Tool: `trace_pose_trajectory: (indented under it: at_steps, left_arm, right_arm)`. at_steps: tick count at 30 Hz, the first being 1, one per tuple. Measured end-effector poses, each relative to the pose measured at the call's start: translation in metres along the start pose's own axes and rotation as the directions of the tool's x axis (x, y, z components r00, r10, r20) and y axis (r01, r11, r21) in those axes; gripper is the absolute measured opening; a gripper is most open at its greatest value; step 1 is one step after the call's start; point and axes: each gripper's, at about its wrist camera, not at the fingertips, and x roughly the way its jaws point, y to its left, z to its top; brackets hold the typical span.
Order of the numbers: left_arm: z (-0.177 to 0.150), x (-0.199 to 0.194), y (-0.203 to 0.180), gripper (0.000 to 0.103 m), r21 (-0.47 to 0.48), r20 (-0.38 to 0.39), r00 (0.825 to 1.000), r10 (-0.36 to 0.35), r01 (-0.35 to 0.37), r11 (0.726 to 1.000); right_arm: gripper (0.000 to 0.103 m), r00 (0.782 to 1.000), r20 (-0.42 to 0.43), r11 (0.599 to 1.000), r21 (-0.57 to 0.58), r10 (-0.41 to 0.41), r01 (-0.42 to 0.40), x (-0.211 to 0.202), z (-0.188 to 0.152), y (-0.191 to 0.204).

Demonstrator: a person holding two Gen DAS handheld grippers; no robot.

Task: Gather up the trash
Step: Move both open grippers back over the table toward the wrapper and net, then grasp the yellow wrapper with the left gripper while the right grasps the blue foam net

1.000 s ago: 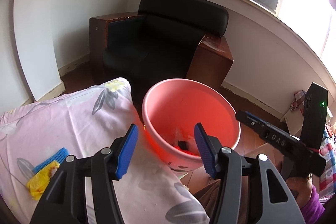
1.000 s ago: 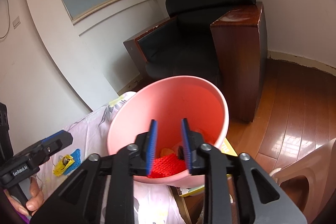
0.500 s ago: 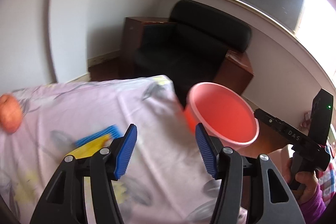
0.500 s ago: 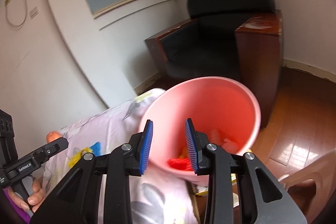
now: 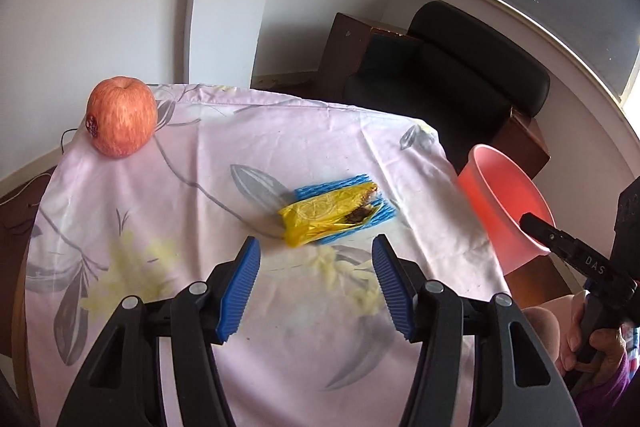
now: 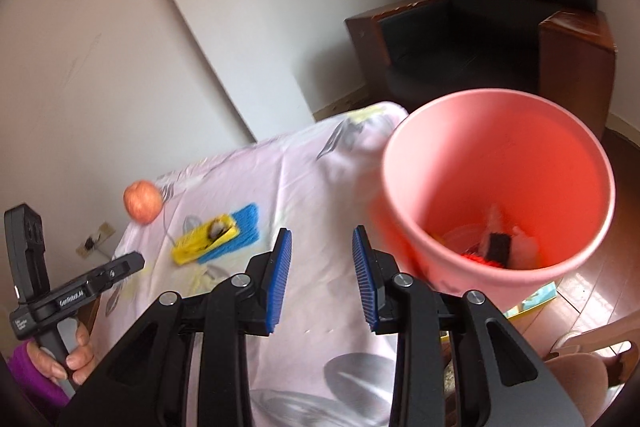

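A yellow wrapper point(image 5: 328, 217) lies on a blue foam net point(image 5: 362, 187) in the middle of the pink flowered tablecloth point(image 5: 168, 211); both also show in the right wrist view, the wrapper point(image 6: 204, 239) and the net point(image 6: 244, 227). My left gripper point(image 5: 316, 283) is open and empty, just short of the wrapper. My right gripper point(image 6: 322, 277) is open and empty, between the table and the pink bin point(image 6: 500, 187). The bin stands off the table's right edge point(image 5: 506, 203) and holds several pieces of trash.
A red apple point(image 5: 120, 117) sits at the table's far left corner. A black armchair with wooden sides point(image 5: 440, 75) stands behind the table. Wooden floor point(image 6: 600, 291) lies right of the bin.
My left gripper has swung left from the bin to face the wrapper and apple. My right gripper has opened wider and drawn back from the bin.
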Motion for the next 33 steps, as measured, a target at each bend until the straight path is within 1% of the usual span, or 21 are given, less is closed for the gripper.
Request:
trace_pose_trajectory:
  at_steps: [1,4,5,7,8,12,14,16,17,18,19,20,21,22,24,27,30,33]
  left_arm:
    - [0.000,0.002,0.000,0.057,0.012,-0.004,1.000,-0.004,0.005,1.000]
    - [0.009,0.014,-0.011,0.057,0.111,-0.020,1.000,-0.008,0.011,0.994]
    - [0.013,0.020,-0.016,0.057,0.155,-0.027,1.000,-0.015,0.019,0.988]
    - [0.018,0.030,-0.020,0.058,0.208,-0.044,0.999,-0.010,0.019,0.978]
    - [0.020,0.037,-0.022,0.060,0.237,-0.057,0.998,-0.013,0.026,0.971]
    - [0.027,0.062,-0.027,0.063,0.312,-0.096,0.995,-0.009,0.039,0.949]
    - [0.028,0.072,-0.026,0.063,0.333,-0.118,0.993,-0.002,0.042,0.942]
    - [0.027,0.077,-0.025,0.062,0.344,-0.123,0.992,-0.008,0.050,0.937]
    - [0.026,0.079,-0.025,0.052,0.346,-0.130,0.991,-0.013,0.058,0.937]
    - [0.025,0.080,-0.024,0.046,0.342,-0.137,0.990,-0.015,0.062,0.938]
    - [0.024,0.078,-0.022,0.044,0.330,-0.136,0.990,-0.023,0.068,0.941]
    - [0.023,0.077,-0.020,0.031,0.323,-0.131,0.991,-0.025,0.067,0.944]
    - [0.022,0.076,-0.019,0.026,0.313,-0.132,0.991,-0.029,0.069,0.947]
    - [0.022,0.075,-0.016,0.024,0.299,-0.136,0.990,-0.035,0.075,0.951]
    - [0.020,0.070,-0.010,0.011,0.267,-0.132,0.990,-0.050,0.084,0.960]
    - [0.018,0.061,0.001,0.006,0.211,-0.116,0.992,-0.047,0.071,0.975]
    - [0.018,0.049,0.017,0.006,0.112,-0.082,0.995,-0.049,0.058,0.992]
    - [0.015,0.034,0.033,0.006,0.034,-0.037,0.998,-0.055,0.056,0.998]
  right_arm:
    - [0.032,1.000,-0.008,1.000,-0.003,0.002,-0.002,0.002,-0.001,0.001]
    - [0.032,0.999,-0.033,1.000,-0.005,0.007,-0.007,0.008,-0.004,0.004]
    - [0.032,0.999,-0.039,1.000,-0.005,0.007,-0.007,0.011,-0.004,0.005]
    - [0.032,0.999,-0.050,1.000,-0.006,0.004,-0.005,0.013,-0.006,0.007]
    - [0.032,0.999,-0.054,1.000,-0.007,0.002,-0.002,0.013,-0.007,0.008]
    - [0.032,0.997,-0.070,1.000,-0.012,-0.009,0.008,0.016,-0.009,0.011]
    - [0.032,0.996,-0.083,1.000,-0.012,-0.010,0.009,0.019,-0.011,0.012]
    - [0.032,0.995,-0.098,1.000,-0.010,-0.008,0.007,0.022,-0.012,0.013]
    - [0.032,0.994,-0.105,1.000,-0.011,-0.006,0.005,0.024,-0.012,0.014]
    - [0.032,0.994,-0.109,1.000,-0.012,-0.006,0.004,0.025,-0.013,0.015]
    - [0.032,0.993,-0.115,1.000,-0.015,-0.004,0.003,0.028,-0.013,0.017]
    - [0.032,0.993,-0.120,1.000,-0.019,-0.003,0.001,0.030,-0.014,0.019]
    - [0.032,0.992,-0.126,1.000,-0.021,-0.002,-0.001,0.032,-0.014,0.021]
    - [0.032,0.991,-0.133,1.000,-0.022,0.002,-0.005,0.035,-0.014,0.023]
    - [0.032,0.988,-0.153,1.000,-0.015,0.019,-0.021,0.041,-0.015,0.028]
    - [0.032,0.982,-0.183,0.999,-0.010,0.048,-0.051,0.054,-0.016,0.038]
    - [0.032,0.973,-0.212,0.996,-0.001,0.087,-0.090,0.068,-0.013,0.049]
    - [0.032,0.961,-0.241,0.991,0.020,0.133,-0.132,0.084,-0.008,0.059]
